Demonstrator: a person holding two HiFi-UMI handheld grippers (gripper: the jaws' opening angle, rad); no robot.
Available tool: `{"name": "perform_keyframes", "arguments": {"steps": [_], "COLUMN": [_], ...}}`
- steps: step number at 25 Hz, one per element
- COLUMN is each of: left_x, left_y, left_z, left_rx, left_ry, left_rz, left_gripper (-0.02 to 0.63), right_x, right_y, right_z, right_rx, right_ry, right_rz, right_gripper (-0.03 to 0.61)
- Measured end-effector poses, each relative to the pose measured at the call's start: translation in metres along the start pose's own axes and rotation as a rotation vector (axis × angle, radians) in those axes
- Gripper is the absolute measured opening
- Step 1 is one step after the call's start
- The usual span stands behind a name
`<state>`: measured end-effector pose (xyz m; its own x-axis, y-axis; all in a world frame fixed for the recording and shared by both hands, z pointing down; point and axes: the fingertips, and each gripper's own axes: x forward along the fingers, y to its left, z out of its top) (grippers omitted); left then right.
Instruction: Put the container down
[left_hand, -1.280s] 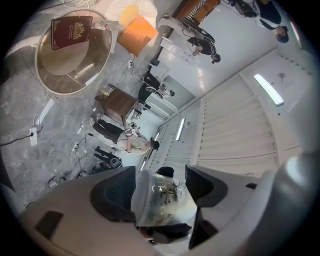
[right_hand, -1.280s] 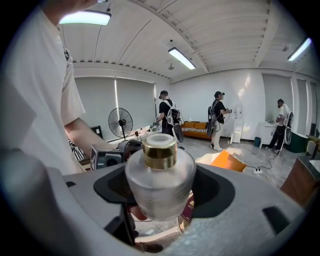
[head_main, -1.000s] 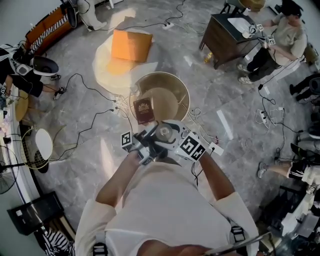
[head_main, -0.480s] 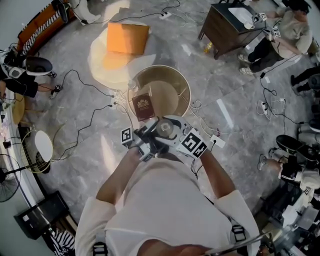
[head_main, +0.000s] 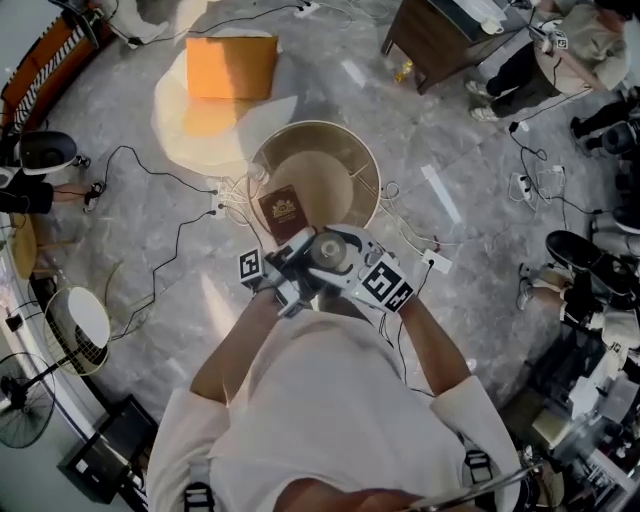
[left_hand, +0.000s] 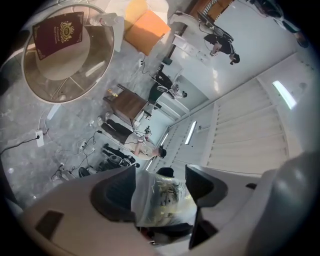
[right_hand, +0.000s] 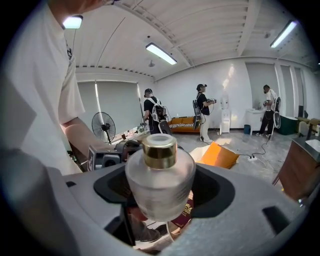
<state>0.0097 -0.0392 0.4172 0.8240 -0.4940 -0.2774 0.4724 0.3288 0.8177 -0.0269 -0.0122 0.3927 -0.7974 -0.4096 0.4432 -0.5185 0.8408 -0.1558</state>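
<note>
the container (right_hand: 160, 177), a frosted bottle with a gold cap (right_hand: 159, 150), sits clamped between the jaws of the right hand-held gripper (right_hand: 162, 195). the jaws press on its round body from either side. it stands upright, long axis vertical, cap on top and base free below the jaws. in the head view it hangs close in front of the person's chest, just near of the round glass desk (head_main: 372, 172) and above its near rim.

so the landing place lies forward and down from the right hand-held gripper. the move looks like a short reach to the far side and then a straight descent, keeping the bottle plumb so the base meets the glass flat.

a dark red booklet (head_main: 284, 212) lies on the near-left part of the desk, right ahead of the container. the bare glass to its right and further off looks like the safer spot.

the left hand-held gripper (left_hand: 160, 185) is just beside the right one, on its left, and is pinching a clear plastic bag (left_hand: 164, 204) whose contents i cannot make out. it is occupied, so the put-down falls to the right hand alone.
</note>
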Motion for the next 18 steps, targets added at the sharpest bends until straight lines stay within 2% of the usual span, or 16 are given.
{"name": "perform_keyframes", "arguments": {"steps": [11, 18], "left_x": [0.008, 0.024], "left_y": [0.014, 0.034], "left_z": [0.091, 0.13], "left_rx": [-0.048, -0.074], "left_ry": [0.088, 0.129], "left_rz": [0.103, 0.146], "left_gripper": [0.296, 0.297], "right_x": [0.069, 0.088], "right_y": [-0.066, -0.106], "right_z": [-0.013, -0.027], "right_rx": [0.111, 0.189], "right_ry": [-0.005, 0.006], "right_rz": [-0.085, -0.143], "right_gripper": [0.334, 0.334]}}
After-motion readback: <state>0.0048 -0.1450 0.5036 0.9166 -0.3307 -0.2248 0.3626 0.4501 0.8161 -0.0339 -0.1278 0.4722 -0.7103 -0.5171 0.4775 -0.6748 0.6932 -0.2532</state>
